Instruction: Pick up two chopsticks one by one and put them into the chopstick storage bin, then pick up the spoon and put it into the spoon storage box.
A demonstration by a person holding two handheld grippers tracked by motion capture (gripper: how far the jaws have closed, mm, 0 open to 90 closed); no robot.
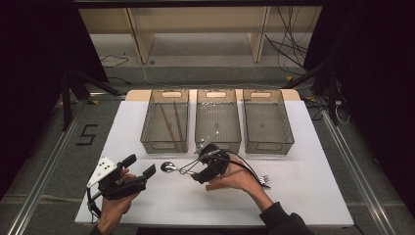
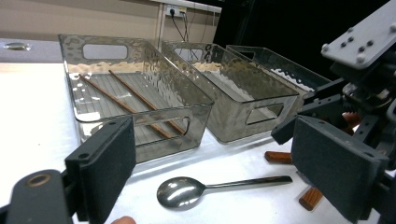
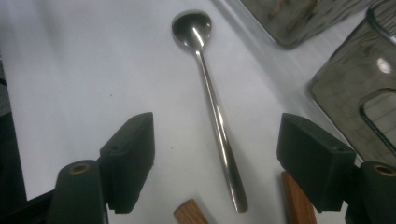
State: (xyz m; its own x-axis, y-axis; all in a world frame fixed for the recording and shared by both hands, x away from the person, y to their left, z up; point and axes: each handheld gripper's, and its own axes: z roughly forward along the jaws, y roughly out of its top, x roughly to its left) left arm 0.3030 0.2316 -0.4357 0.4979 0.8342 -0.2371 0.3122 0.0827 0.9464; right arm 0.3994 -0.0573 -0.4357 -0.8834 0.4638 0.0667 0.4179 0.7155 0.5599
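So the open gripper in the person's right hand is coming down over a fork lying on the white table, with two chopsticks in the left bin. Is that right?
Not quite: it is a spoon, not a fork, as the right gripper view shows between the right gripper's open jaws. The chopsticks do lie in the left bin, on the white table.

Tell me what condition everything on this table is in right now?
Spoon: lying flat on the table, not gripped.
Right gripper: open, jaws either side of the spoon handle.
Left gripper: open, holding nothing.
Left bin: holds two chopsticks.
Fork: lying on the table.
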